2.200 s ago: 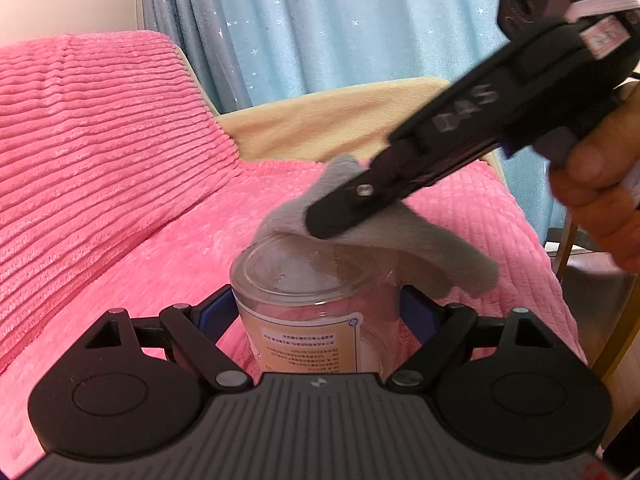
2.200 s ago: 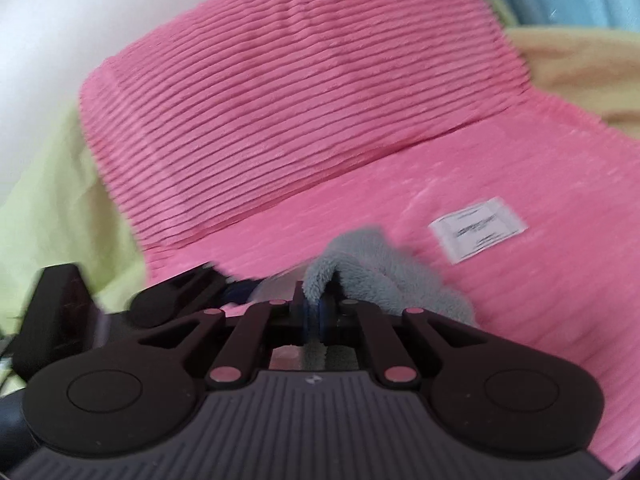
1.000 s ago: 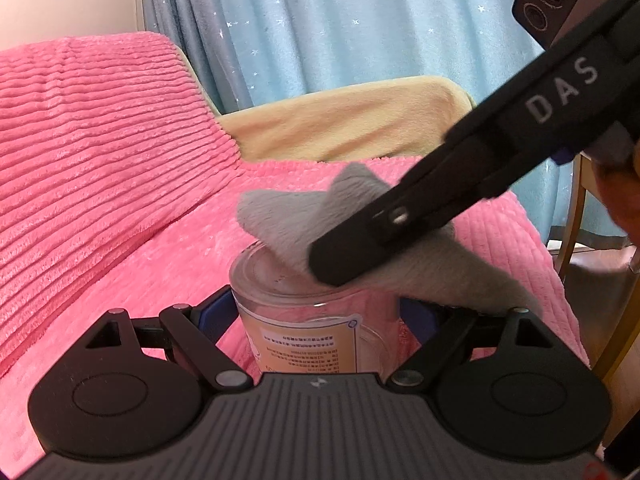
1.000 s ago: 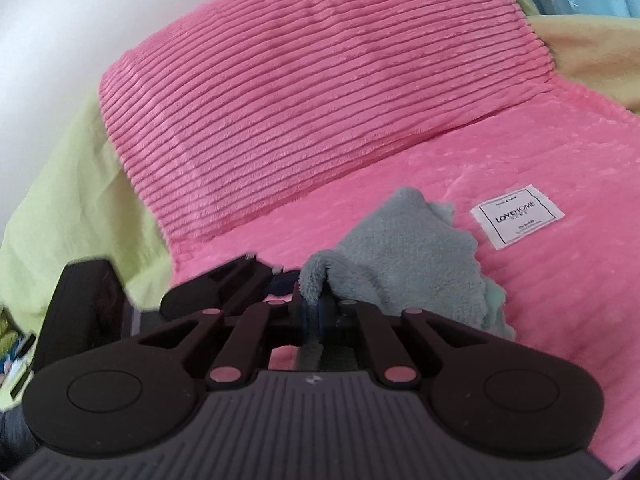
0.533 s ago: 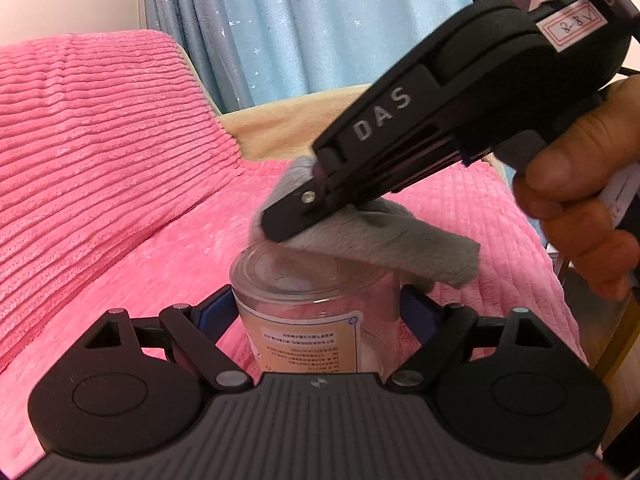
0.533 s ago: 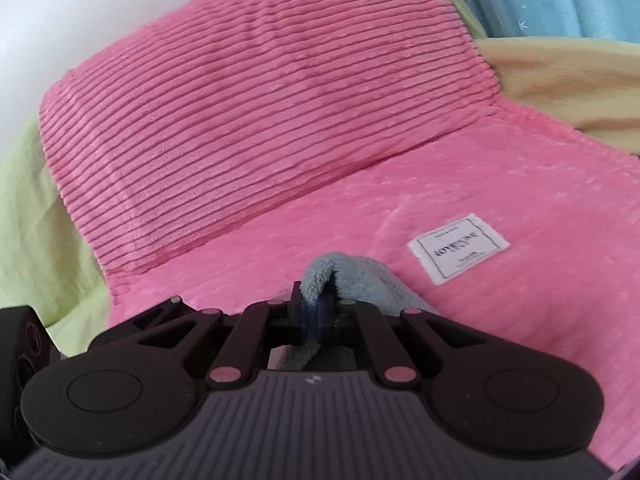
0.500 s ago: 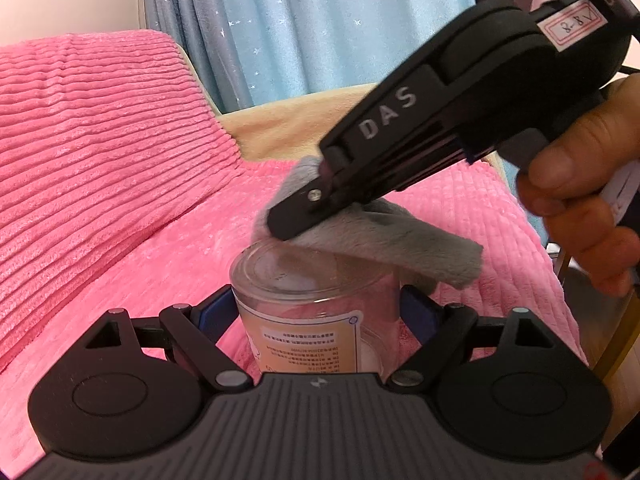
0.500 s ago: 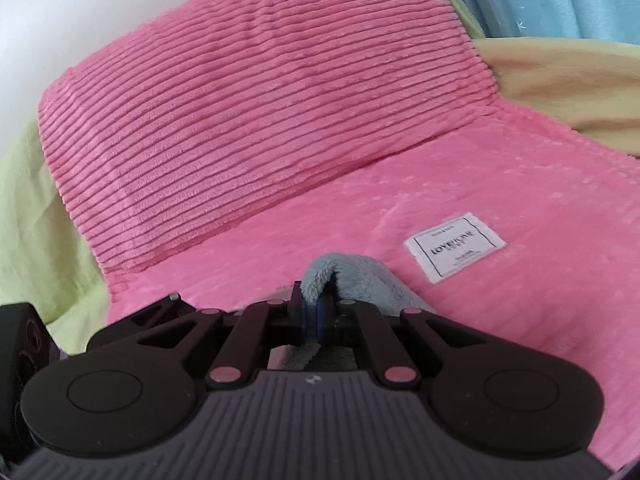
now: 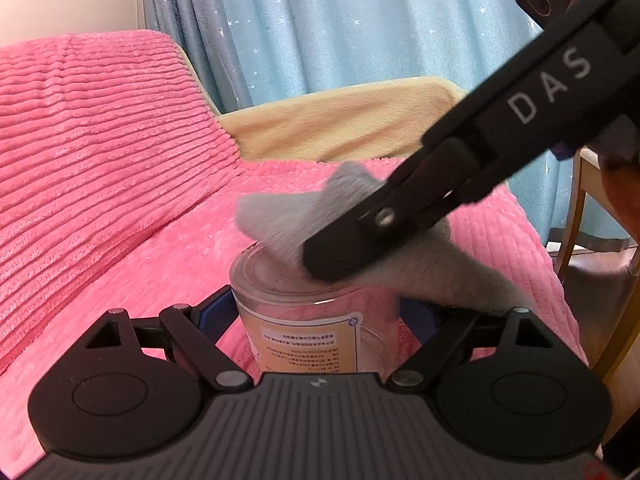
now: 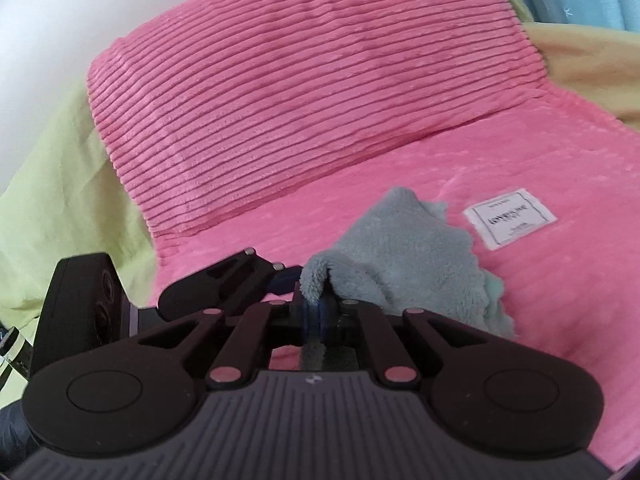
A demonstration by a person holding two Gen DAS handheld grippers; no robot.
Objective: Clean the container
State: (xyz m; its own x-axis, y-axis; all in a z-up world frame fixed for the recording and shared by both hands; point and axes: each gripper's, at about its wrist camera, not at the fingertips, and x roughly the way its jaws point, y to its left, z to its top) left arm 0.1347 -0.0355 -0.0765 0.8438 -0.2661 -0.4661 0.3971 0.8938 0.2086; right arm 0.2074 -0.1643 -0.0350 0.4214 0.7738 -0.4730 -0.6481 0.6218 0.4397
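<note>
My left gripper (image 9: 316,312) is shut on a clear plastic container (image 9: 308,320) with a beige label, held upright above the pink couch. My right gripper (image 10: 318,312) is shut on a grey fluffy cloth (image 10: 412,252). In the left wrist view the right gripper (image 9: 340,256) comes in from the upper right and presses the grey cloth (image 9: 276,220) on the container's flat top. The cloth drapes over the container's right side. In the right wrist view the left gripper (image 10: 240,276) shows at the left and the container is hidden under the cloth.
A pink ribbed cushion (image 9: 92,132) and pink blanket (image 10: 520,300) with a white label (image 10: 510,222) cover the couch. A tan armrest (image 9: 344,120) and blue curtain (image 9: 340,20) lie behind. A wooden chair leg (image 9: 576,208) stands at the right. Green fabric (image 10: 52,184) lies left.
My right gripper has swung the cloth back and forth over the container's top; since half a second ago it slid right and toward me, and the cloth spread out. The left gripper stays still.
</note>
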